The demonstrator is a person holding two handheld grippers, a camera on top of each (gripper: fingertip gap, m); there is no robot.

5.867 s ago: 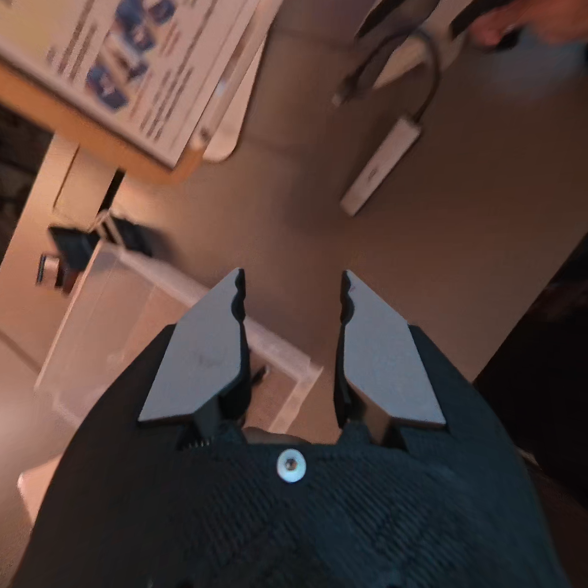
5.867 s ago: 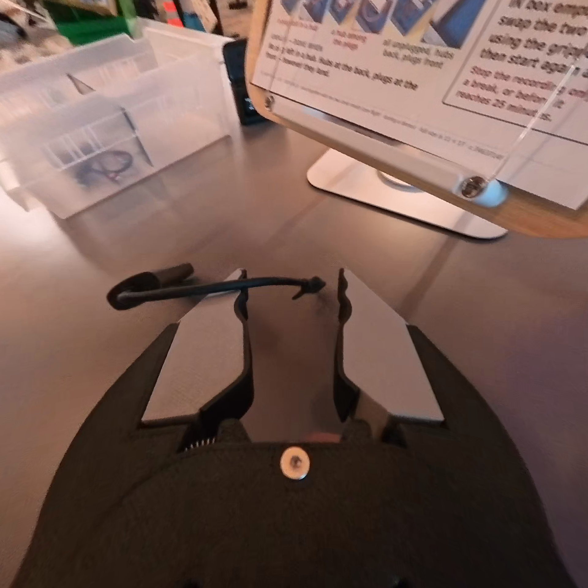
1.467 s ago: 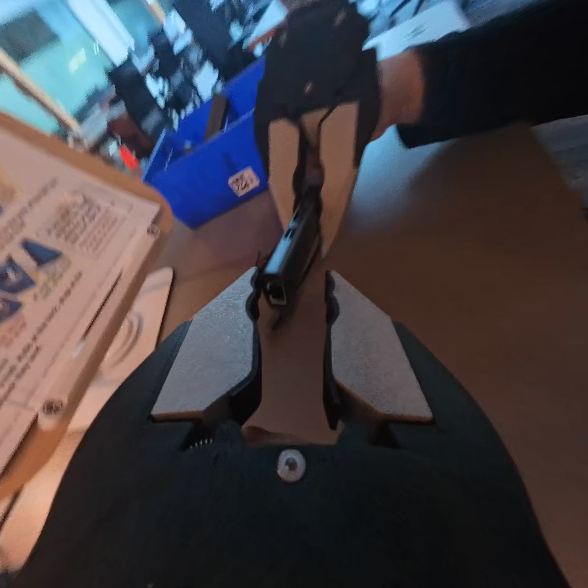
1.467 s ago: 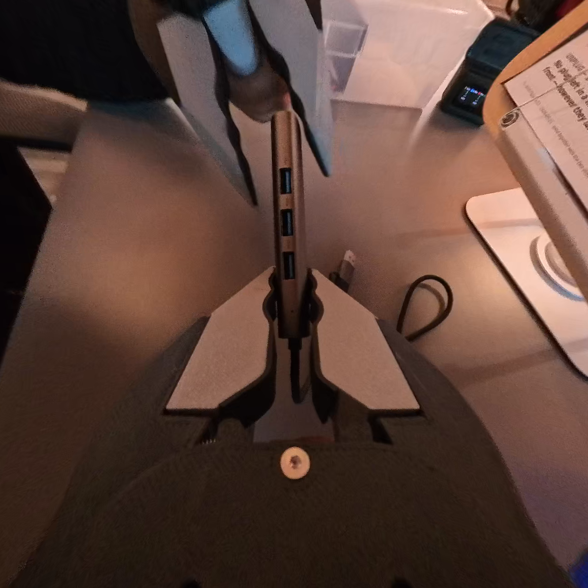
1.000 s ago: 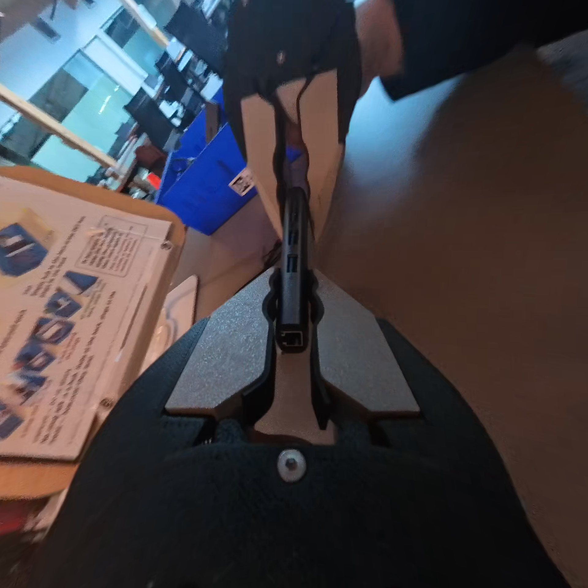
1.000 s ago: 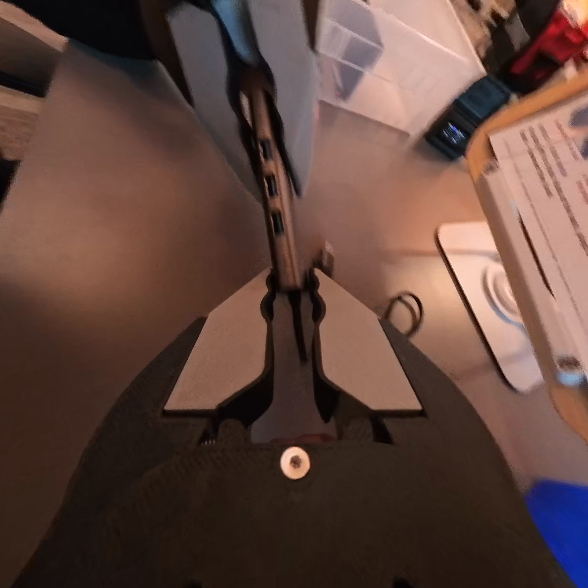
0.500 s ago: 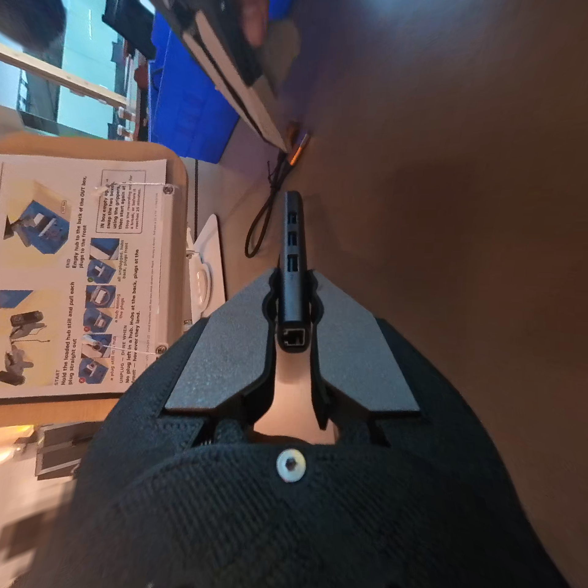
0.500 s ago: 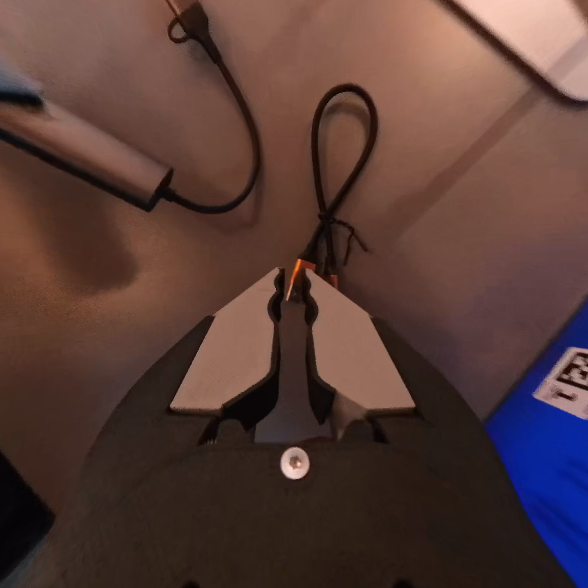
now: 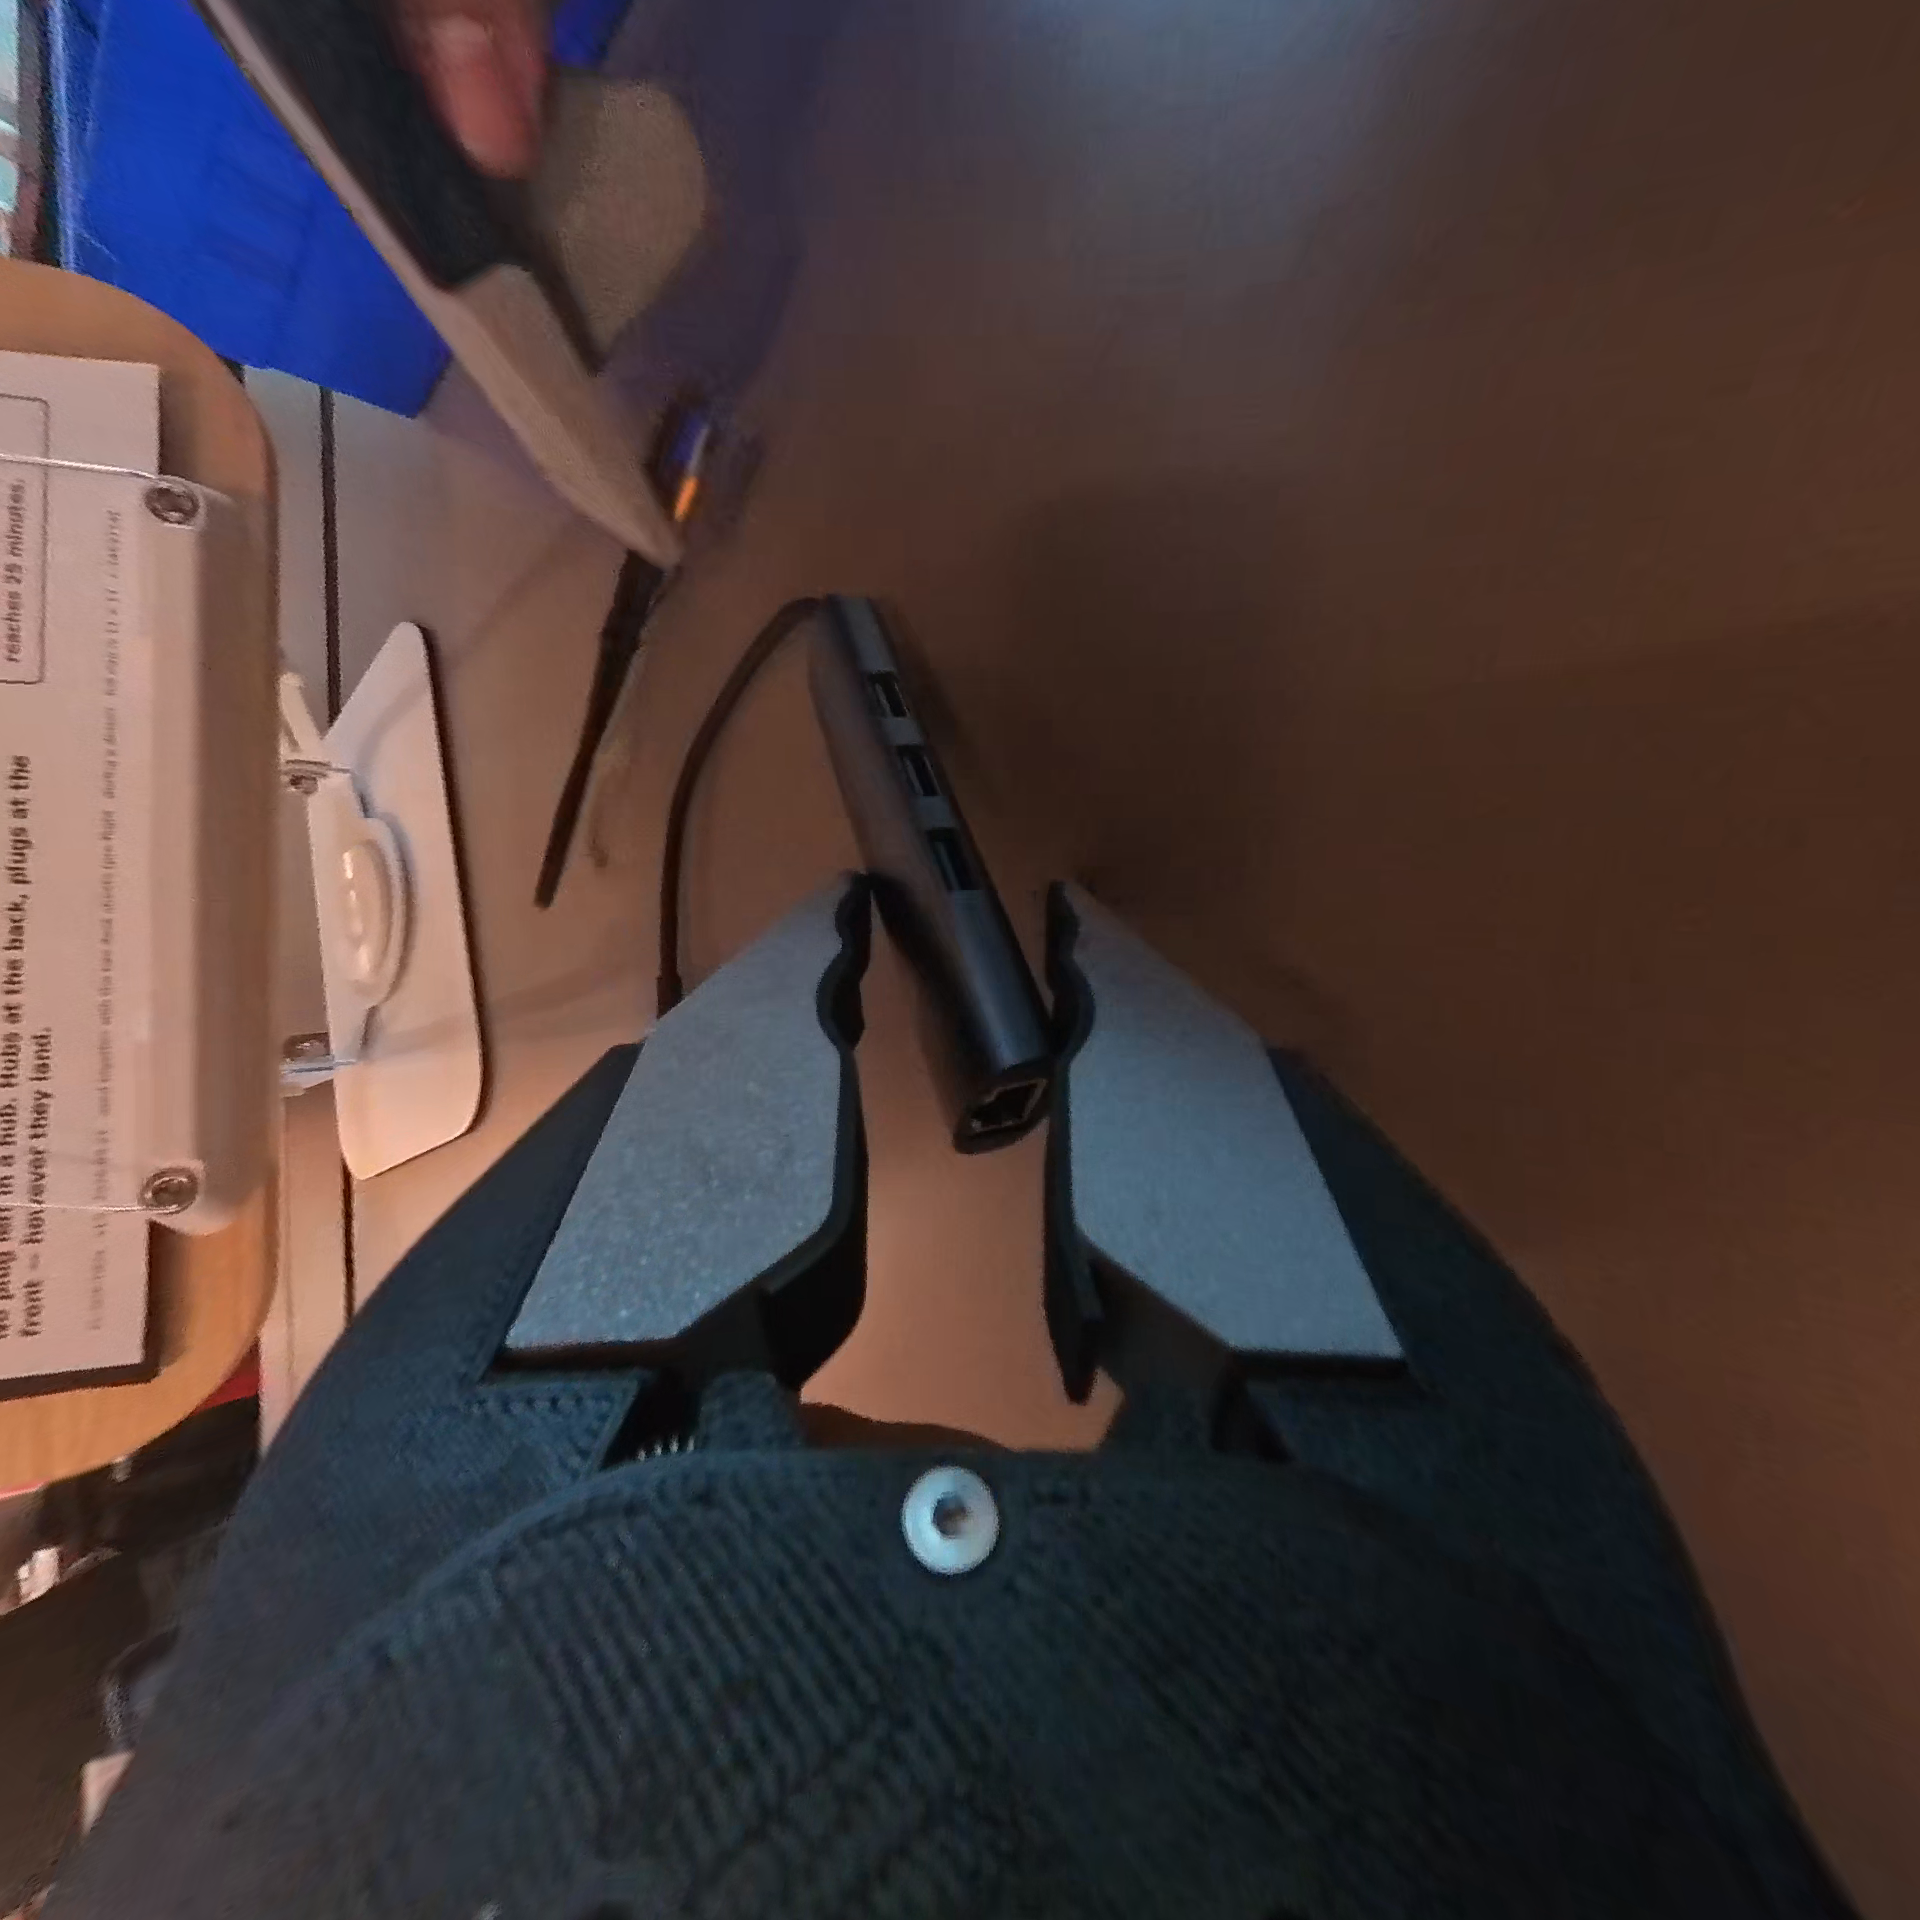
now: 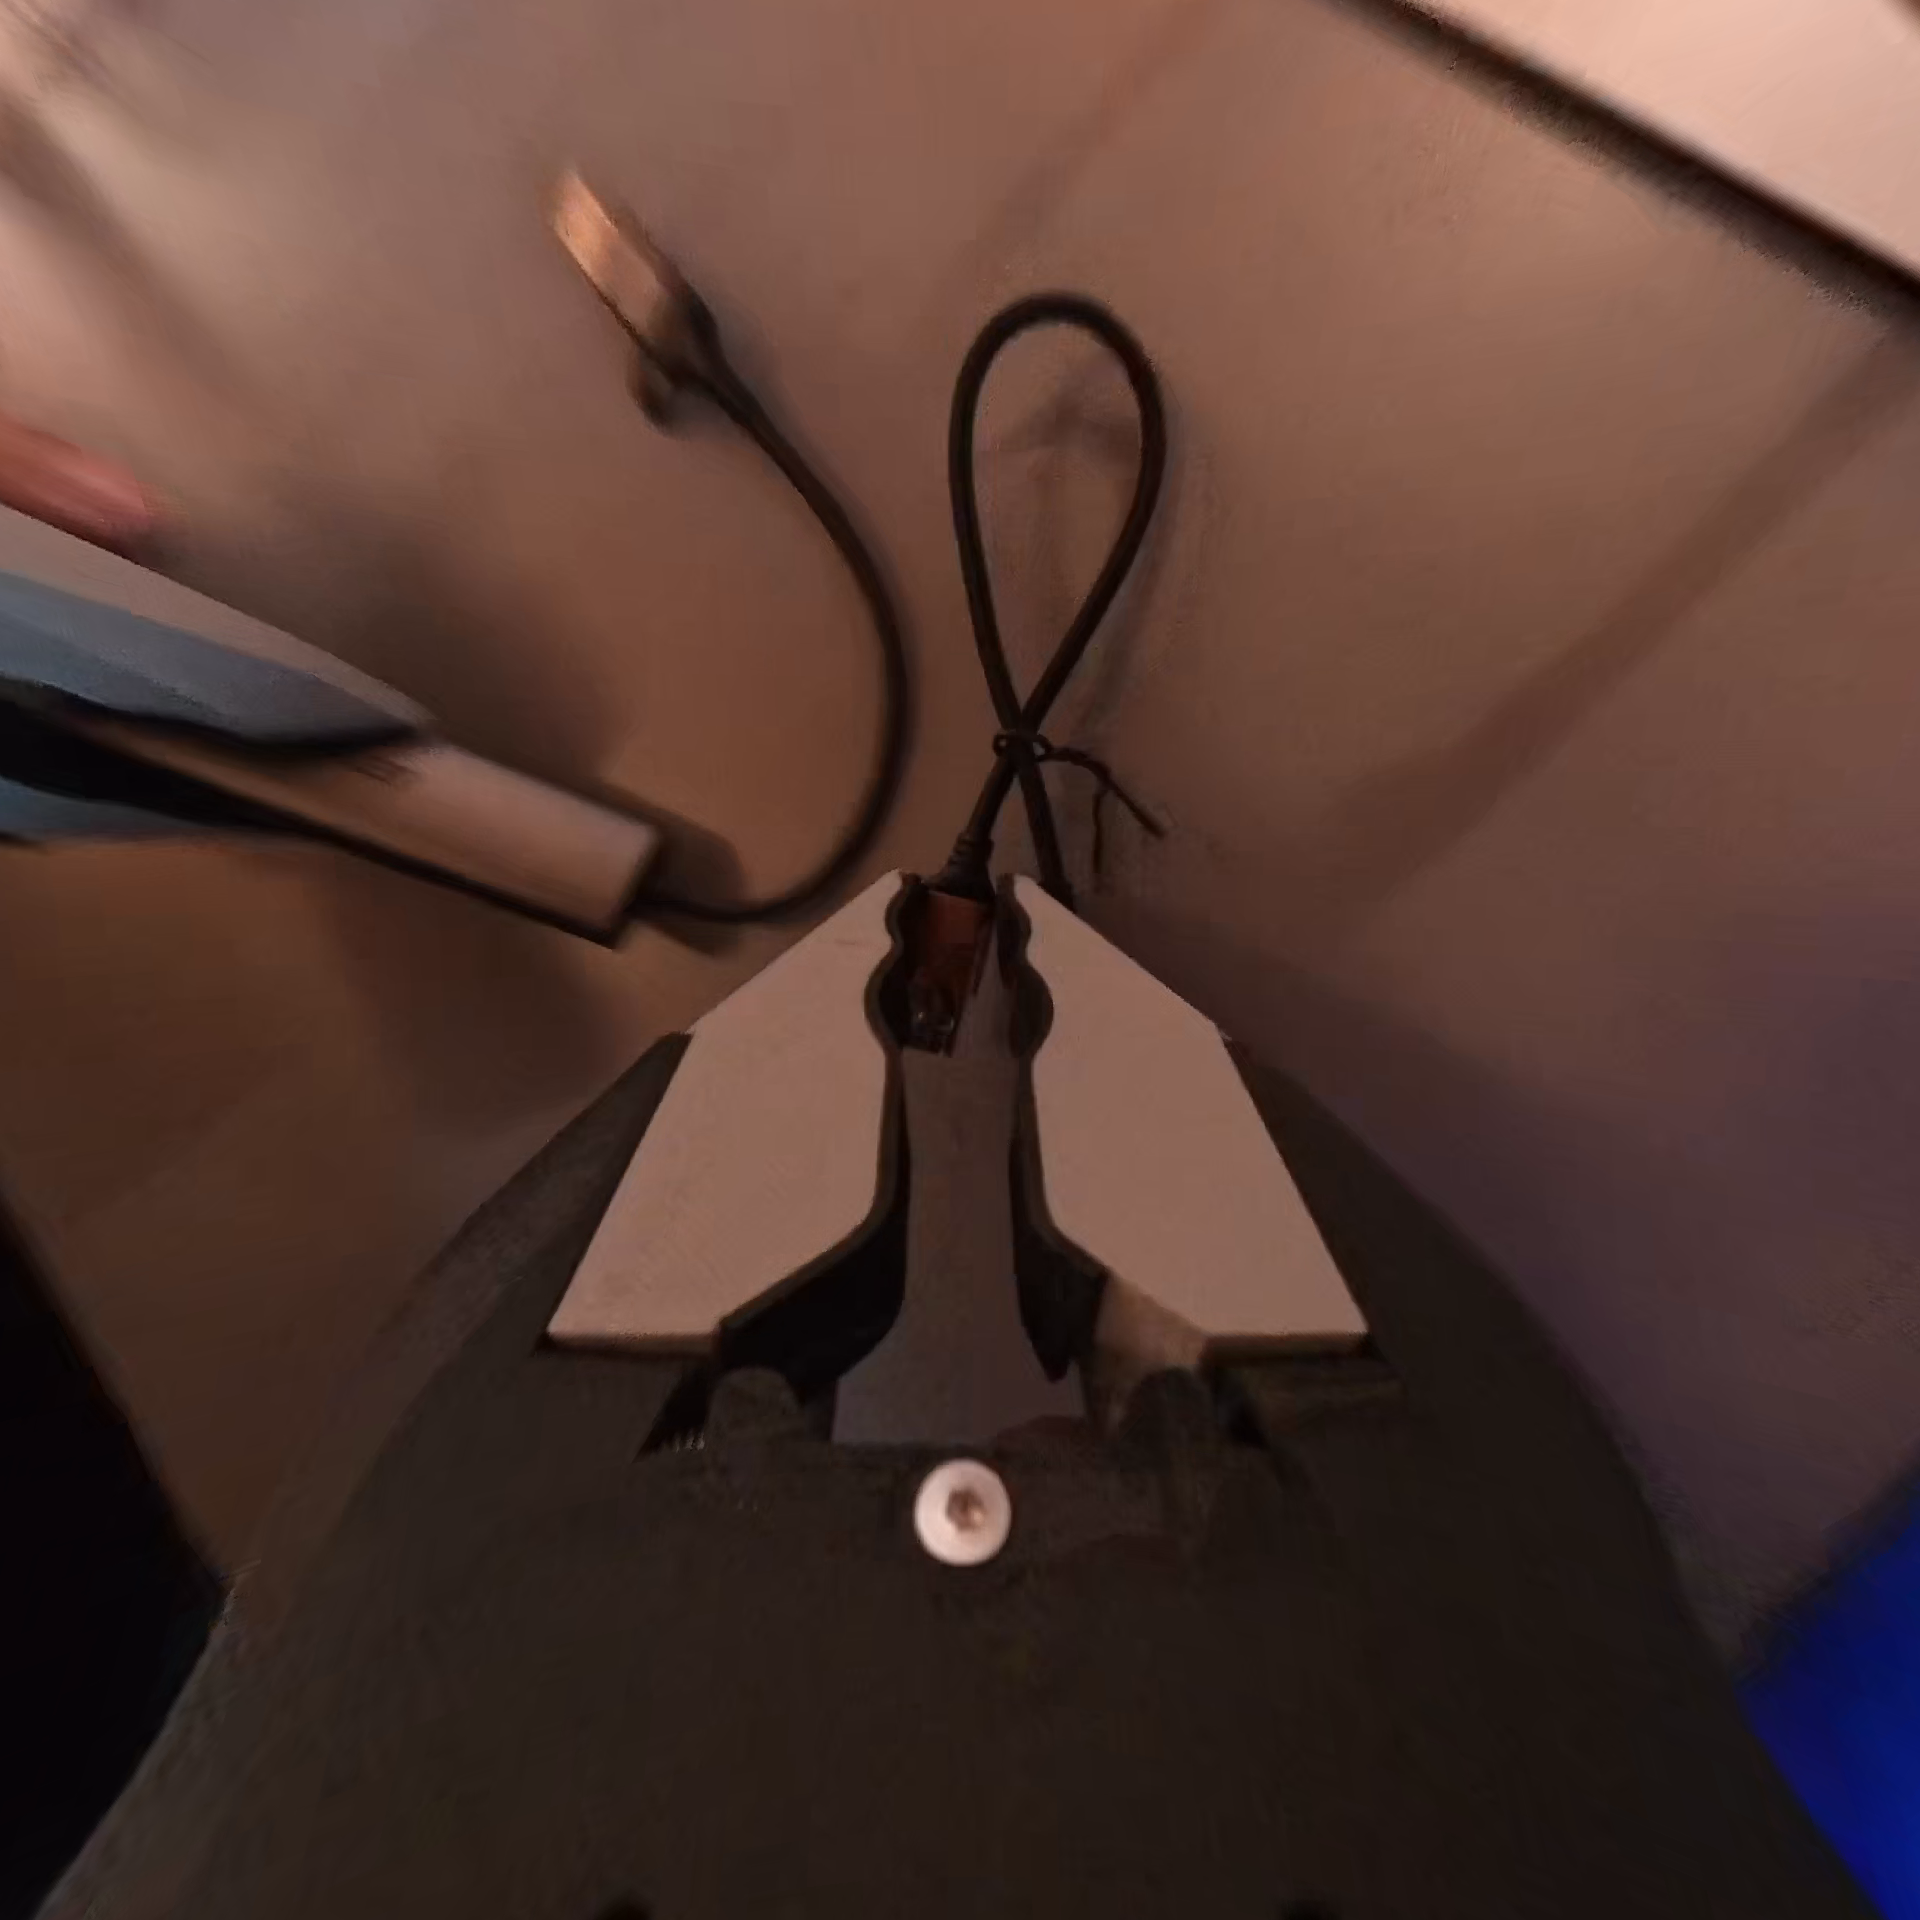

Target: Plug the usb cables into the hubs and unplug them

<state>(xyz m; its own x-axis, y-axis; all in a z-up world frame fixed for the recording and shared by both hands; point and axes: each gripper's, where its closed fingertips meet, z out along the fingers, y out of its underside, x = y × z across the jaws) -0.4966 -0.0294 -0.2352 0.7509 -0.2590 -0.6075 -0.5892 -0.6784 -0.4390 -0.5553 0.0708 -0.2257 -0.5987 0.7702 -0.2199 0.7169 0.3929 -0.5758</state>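
Note:
A dark grey USB hub (image 9: 883,790) with three ports on its side lies tilted between the fingers of my left gripper (image 9: 956,914). The jaws stand apart; the hub leans on the right finger only. My right gripper (image 10: 951,904) is shut on the orange plug (image 10: 945,945) of a black cable (image 10: 1060,312) that loops forward over the table. The hub (image 10: 520,821) also shows in the right wrist view at left, with its own lead (image 10: 873,623) and plug (image 10: 613,249). The right gripper (image 9: 665,520) shows far off in the left wrist view, just beyond the hub.
A wooden stand with an instruction sheet (image 9: 125,727) and its white base (image 9: 405,935) stand left of the hub. A blue bin (image 9: 208,208) is behind them. The brown table (image 9: 1455,623) stretches to the right.
My left gripper has opened and the hub now sits loose and tilted between its fingers. My right gripper has closed tighter on the orange plug, which sits deeper between its fingers.

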